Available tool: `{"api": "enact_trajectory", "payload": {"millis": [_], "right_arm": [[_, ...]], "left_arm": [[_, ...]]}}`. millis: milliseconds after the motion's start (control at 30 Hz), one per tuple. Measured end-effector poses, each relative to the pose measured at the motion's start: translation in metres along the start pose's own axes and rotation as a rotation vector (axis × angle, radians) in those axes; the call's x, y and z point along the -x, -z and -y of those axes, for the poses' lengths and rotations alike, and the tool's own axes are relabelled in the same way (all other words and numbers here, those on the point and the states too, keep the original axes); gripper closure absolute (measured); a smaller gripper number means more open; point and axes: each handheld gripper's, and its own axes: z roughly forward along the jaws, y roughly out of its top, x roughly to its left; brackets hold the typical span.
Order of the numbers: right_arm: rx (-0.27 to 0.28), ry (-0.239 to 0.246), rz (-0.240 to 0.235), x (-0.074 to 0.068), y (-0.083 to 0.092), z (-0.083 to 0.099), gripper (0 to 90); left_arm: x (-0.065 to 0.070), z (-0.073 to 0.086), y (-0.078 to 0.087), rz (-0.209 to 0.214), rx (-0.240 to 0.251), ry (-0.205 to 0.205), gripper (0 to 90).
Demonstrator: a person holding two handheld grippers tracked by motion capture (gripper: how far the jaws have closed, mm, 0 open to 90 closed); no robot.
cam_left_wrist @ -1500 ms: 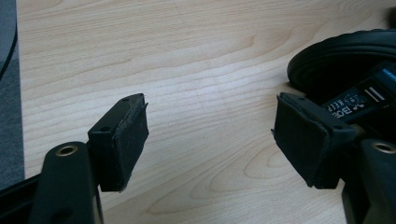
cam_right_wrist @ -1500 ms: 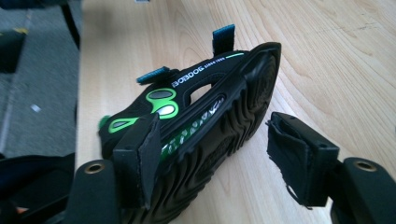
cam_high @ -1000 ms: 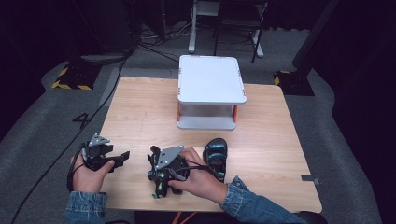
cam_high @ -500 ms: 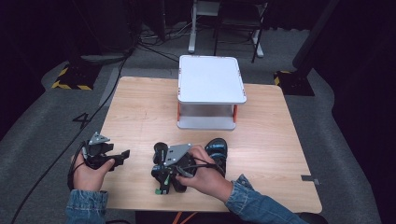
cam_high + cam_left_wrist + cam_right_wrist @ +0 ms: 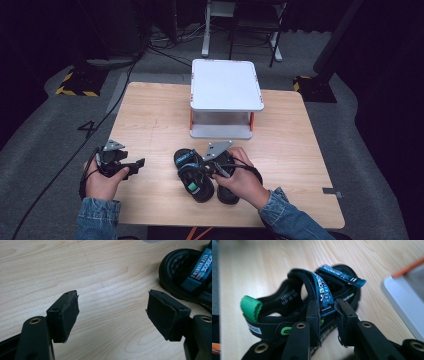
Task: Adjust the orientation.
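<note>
A light wooden table (image 5: 150,115) carries a white two-tier stand (image 5: 225,85) with orange legs toward its far middle, and two black sandals lie near the person's edge. The right gripper (image 5: 327,310), held in the person's right hand (image 5: 240,180), is closed on the blue printed strap (image 5: 323,293) of the left sandal (image 5: 192,175); in the right gripper view the two black jaws pinch that strap from either side, with the sandal's green heel loop (image 5: 250,307) to the left and the stand's white base at the right edge. In the high view that sandal lies near the table's front centre, toe toward the far side, and the second sandal (image 5: 227,192) lies just to its right, mostly covered by the right hand. The left gripper (image 5: 112,312) is held in the left hand (image 5: 102,182) at the near left edge of the table, well apart from the stand; its jaws stand wide apart over bare wood, holding nothing. In the left gripper view the gripped sandal's far end appears at the upper right. A grey carpeted floor (image 5: 55,130) surrounds the table.
</note>
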Motion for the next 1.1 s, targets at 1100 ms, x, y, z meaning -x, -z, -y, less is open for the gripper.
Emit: {"api": "enact_trajectory", "payload": {"millis": [1100], "right_arm": [[-0.068, 0.083, 0.064, 0.003, -0.032, -0.007, 72.7]], "left_arm": [[-0.002, 0.002, 0.0, -0.004, -0.003, 0.011, 26.1]]}}
